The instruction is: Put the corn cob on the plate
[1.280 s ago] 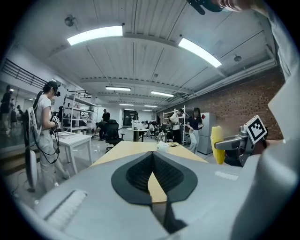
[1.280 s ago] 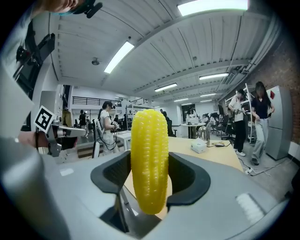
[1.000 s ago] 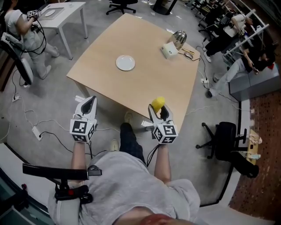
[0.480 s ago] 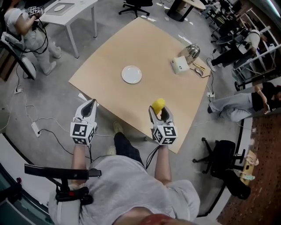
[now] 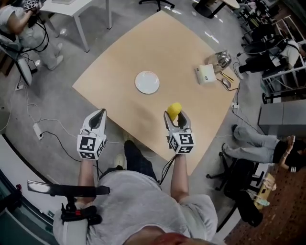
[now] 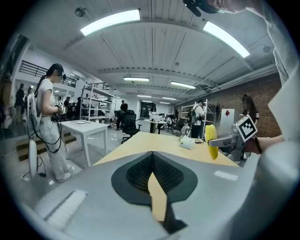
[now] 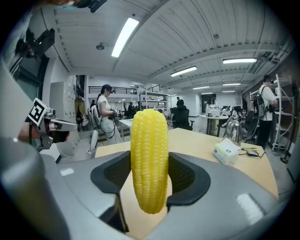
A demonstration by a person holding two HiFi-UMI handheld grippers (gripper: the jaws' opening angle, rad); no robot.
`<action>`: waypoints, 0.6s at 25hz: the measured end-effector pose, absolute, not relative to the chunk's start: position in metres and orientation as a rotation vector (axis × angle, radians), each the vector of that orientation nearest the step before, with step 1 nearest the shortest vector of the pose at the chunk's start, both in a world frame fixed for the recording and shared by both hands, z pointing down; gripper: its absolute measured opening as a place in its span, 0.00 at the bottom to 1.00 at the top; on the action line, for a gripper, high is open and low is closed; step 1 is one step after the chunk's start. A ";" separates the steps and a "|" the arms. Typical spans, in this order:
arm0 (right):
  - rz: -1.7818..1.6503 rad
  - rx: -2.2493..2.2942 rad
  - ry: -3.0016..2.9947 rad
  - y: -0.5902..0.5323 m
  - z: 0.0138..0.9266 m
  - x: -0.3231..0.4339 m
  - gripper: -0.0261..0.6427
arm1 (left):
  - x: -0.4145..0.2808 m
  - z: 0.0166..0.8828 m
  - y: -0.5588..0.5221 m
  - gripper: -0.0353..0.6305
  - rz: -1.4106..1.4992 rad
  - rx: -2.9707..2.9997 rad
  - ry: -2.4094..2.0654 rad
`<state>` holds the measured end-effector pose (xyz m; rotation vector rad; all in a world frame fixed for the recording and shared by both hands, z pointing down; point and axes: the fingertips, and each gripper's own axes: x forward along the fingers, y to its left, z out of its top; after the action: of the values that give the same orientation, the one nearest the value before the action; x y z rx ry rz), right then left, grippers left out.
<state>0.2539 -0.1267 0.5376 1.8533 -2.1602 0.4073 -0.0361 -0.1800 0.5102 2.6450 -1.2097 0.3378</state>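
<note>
The yellow corn cob stands upright between the jaws of my right gripper, which is shut on its middle. In the head view the corn cob and right gripper hang over the near edge of the tan table. The white plate lies bare on the table, further in and a little left of the cob. My left gripper is shut with nothing in it, off the table's near left edge above the floor. In the left gripper view its tips meet, and the corn cob shows to the right.
A white box and a metal kettle stand at the table's far right corner, with small items beside them. A white table and a person are at far left. A black office chair stands right; cables lie on the floor.
Both grippers have moved forward toward the table. The right one, still holding the cob, has gone from off the near edge to over it. The plate now appears closer.
</note>
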 end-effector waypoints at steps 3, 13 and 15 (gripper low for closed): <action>0.394 1.795 -2.164 -0.142 0.542 0.252 0.41 | -0.033 0.518 -0.179 0.08 0.361 2.623 -1.203; 0.350 1.605 -2.116 -0.212 0.576 0.249 0.41 | -0.023 0.542 -0.192 0.08 0.398 2.574 -1.196; 0.351 1.566 -2.108 -0.225 0.583 0.247 0.41 | -0.026 0.545 -0.194 0.08 0.405 2.563 -1.208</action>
<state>0.2469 -0.2247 0.5830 1.5657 -2.1083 0.3507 -0.0258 -0.1939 0.5450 2.5631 -1.2075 0.4050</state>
